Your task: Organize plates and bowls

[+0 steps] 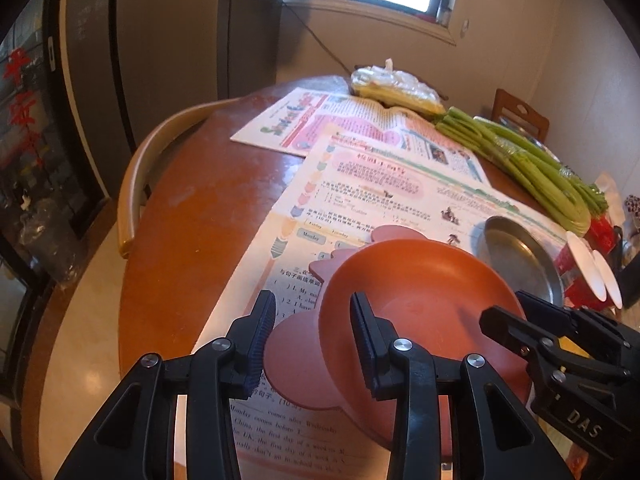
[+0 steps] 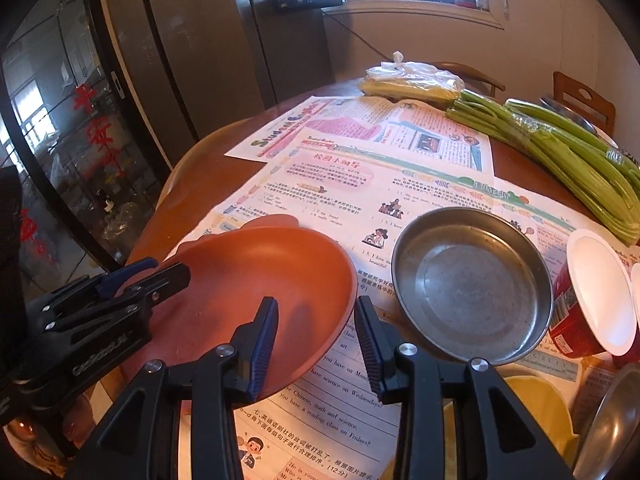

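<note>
A terracotta bowl point(image 1: 420, 300) sits tilted on a terracotta lobed plate point(image 1: 296, 364) on newspaper. It also shows in the right wrist view point(image 2: 256, 288). My left gripper point(image 1: 314, 332) is open, its jaws straddling the bowl's near left rim. My right gripper point(image 2: 316, 340) is open, straddling the bowl's right rim; it shows at the right of the left wrist view point(image 1: 504, 320). A steel dish point(image 2: 472, 284) lies right of the bowl, also in the left wrist view point(image 1: 520, 260). A yellow dish point(image 2: 536, 408) and another steel rim point(image 2: 612, 428) sit at the lower right.
Newspapers point(image 1: 380, 184) cover the round wooden table point(image 1: 192, 232). Celery stalks point(image 2: 560, 152), a bagged yellow bundle point(image 2: 412, 80) and red lidded cups point(image 2: 588, 300) lie at the back and right. A chair back point(image 1: 148, 168) stands at the left edge.
</note>
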